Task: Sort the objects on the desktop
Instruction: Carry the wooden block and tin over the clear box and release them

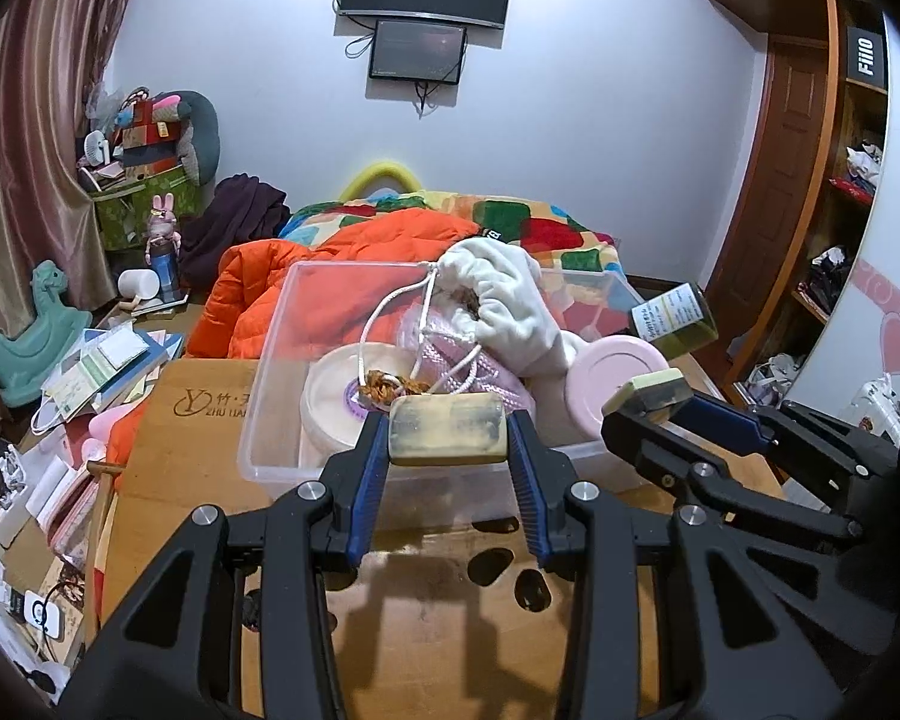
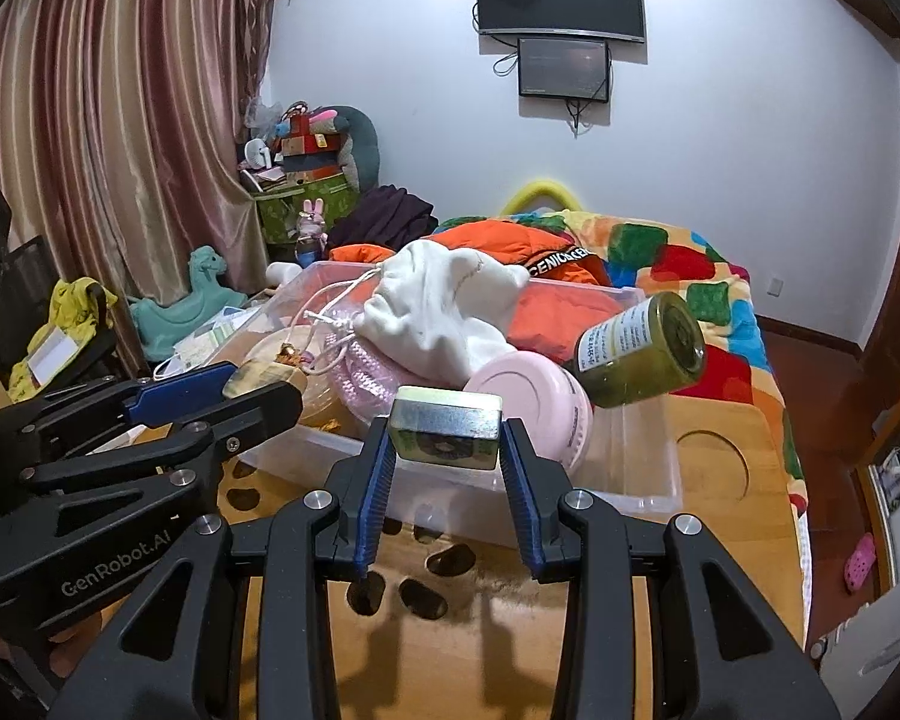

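Your left gripper [image 1: 447, 441] clamps a yellowish rectangular block [image 1: 447, 431] crosswise between its blue ribbed pads; the block is flat-faced, round-cornered and smudged grey, and it hangs at the near rim of the clear plastic bin [image 1: 270, 396]. Your right gripper [image 2: 446, 441] clamps a small rectangular tin [image 2: 446, 432] the same way: dull metallic upper side, pale green edge, a ring-shaped print on the face turned toward you, held just before the bin's near wall. Each gripper also shows side-on in the other's view, closed on its item. Bin: transparent, straight-walled, standing on a light wooden tabletop [image 2: 720, 540] with dark oval cut-outs. Contents: a white fleecy drawstring pouch [image 1: 504, 300], soft and crumpled, its cord trailing down; pink knitted fabric [image 1: 450, 354] under it; a cream round disc-shaped lid [image 1: 342, 396] with a purple centre mark; a pink round smooth-lidded container [image 2: 528, 402] lying on its side. A glass jar [image 2: 642, 348] with greenish contents and a white printed label lies tilted over the bin's right rim. Behind the table: an orange puffy jacket [image 1: 360, 252] and a multicoloured patchwork blanket [image 2: 690, 276].
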Demonstrator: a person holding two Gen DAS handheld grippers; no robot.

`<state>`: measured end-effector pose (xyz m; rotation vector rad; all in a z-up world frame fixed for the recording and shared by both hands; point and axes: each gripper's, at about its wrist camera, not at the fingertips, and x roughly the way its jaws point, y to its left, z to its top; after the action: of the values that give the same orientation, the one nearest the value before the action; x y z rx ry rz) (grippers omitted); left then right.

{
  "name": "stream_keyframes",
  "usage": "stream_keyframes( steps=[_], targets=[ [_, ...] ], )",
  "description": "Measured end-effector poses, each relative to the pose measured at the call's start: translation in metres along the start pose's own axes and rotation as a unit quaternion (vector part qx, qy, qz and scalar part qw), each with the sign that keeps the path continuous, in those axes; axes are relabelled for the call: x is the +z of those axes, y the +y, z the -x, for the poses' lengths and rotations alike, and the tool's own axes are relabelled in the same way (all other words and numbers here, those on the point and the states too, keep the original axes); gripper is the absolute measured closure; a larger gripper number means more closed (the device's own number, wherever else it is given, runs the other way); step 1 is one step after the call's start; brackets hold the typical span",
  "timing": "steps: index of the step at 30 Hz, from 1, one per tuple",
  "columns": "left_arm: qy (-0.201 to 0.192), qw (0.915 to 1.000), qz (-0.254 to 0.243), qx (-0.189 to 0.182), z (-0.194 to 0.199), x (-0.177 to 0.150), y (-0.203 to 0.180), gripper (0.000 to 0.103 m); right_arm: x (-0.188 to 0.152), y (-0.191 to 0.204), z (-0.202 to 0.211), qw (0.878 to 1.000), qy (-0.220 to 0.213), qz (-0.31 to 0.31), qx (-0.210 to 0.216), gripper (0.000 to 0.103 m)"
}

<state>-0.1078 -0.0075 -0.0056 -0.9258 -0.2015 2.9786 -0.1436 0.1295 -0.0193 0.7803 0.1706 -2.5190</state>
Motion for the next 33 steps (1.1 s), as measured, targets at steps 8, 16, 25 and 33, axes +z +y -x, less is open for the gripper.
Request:
stream_keyframes(
  steps=[8, 16, 25, 33],
  targets=[
    [0.008, 0.9999, -0.008, -0.006, -0.013, 0.005, 0.0, 0.064, 0.005, -0.006, -0.012, 1.0, 0.003, 0.009, 0.002, 0.071],
    [0.023, 0.9997, 0.006, -0.008, -0.024, 0.006, 0.009, 0.065, 0.011, -0.007, -0.021, 1.0, 0.004, 0.016, 0.014, 0.07],
    [0.029, 0.9994, 0.016, -0.009, -0.027, 0.007, 0.017, 0.065, 0.011, 0.002, -0.027, 0.999, -0.001, 0.042, 0.002, 0.07],
    [0.028, 0.9992, 0.022, -0.015, -0.022, 0.008, 0.019, 0.057, 0.011, 0.0, -0.019, 0.999, -0.006, 0.039, -0.008, 0.061]
  ],
)
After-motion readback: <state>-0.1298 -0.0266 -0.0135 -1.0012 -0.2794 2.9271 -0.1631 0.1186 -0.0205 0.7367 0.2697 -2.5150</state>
